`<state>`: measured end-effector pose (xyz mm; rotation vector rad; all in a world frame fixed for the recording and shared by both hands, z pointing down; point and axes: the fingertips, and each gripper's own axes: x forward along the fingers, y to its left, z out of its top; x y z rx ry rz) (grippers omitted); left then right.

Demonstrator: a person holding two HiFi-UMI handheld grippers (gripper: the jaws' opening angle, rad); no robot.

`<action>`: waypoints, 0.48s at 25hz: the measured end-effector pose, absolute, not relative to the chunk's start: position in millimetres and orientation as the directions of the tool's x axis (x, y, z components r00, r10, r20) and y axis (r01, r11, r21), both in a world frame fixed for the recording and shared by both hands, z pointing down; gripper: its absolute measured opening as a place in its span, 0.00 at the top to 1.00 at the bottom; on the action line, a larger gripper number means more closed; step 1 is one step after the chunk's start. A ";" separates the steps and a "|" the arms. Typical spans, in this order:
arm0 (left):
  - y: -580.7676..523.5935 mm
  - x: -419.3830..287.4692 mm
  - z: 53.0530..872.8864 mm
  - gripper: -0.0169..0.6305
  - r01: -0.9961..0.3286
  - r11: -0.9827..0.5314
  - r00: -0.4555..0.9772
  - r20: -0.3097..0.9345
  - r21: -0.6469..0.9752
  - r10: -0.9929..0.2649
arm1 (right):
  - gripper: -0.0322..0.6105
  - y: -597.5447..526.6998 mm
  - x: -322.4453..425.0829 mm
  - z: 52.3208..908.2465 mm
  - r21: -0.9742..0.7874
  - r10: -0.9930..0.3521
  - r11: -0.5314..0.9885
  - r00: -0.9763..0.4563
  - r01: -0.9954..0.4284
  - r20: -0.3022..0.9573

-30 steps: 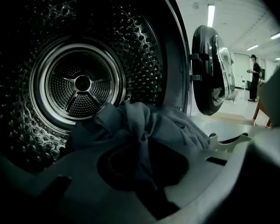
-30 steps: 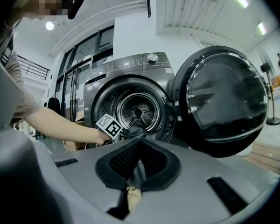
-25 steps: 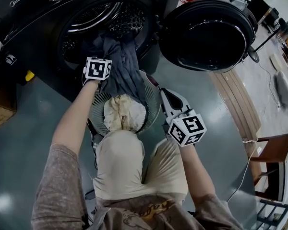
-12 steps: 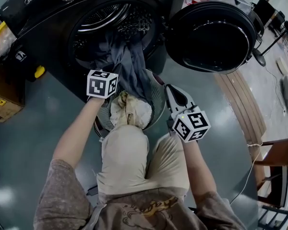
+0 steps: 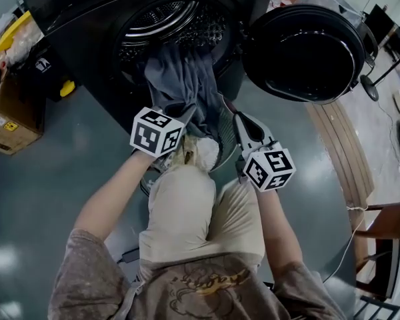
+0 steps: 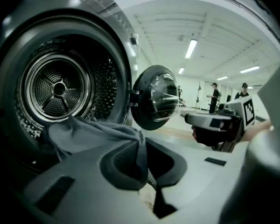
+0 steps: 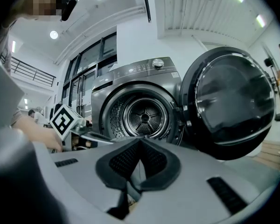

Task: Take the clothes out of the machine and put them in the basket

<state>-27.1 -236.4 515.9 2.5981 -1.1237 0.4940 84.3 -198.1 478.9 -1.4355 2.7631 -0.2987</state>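
A machine (image 5: 87,19) stands open, and a grey garment (image 5: 183,85) trails from its drum down to the basket (image 5: 223,135). The left gripper (image 6: 142,148) is clamped tight on the garment's near end. The tail may snag on the drum lip or drop beside the basket. The right gripper (image 7: 139,146) has its jaws together by the rim, but whether they pinch anything is unclear. A knee hides most of the basket.
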 end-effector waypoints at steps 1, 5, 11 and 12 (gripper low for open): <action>-228.8 -18.9 514.1 0.94 -0.726 -0.679 0.655 0.408 0.108 -0.635 | 0.95 -197.3 84.1 478.6 -0.174 -0.812 0.561 -0.579 -0.809 0.075; -212.4 -7.6 513.0 0.94 -0.711 -0.686 0.680 0.403 0.158 -0.612 | 0.95 -193.0 82.8 475.8 -0.168 -0.808 0.567 -0.584 -0.806 0.072; -211.6 -17.4 515.6 0.93 -0.740 -0.655 0.652 0.406 0.154 -0.641 | 0.95 -192.2 84.5 476.2 -0.171 -0.808 0.568 -0.585 -0.805 0.075; -213.1 -20.2 517.7 0.92 -0.749 -0.646 0.641 0.410 0.147 -0.649 | 0.95 -191.8 83.4 476.6 -0.171 -0.806 0.569 -0.587 -0.804 0.075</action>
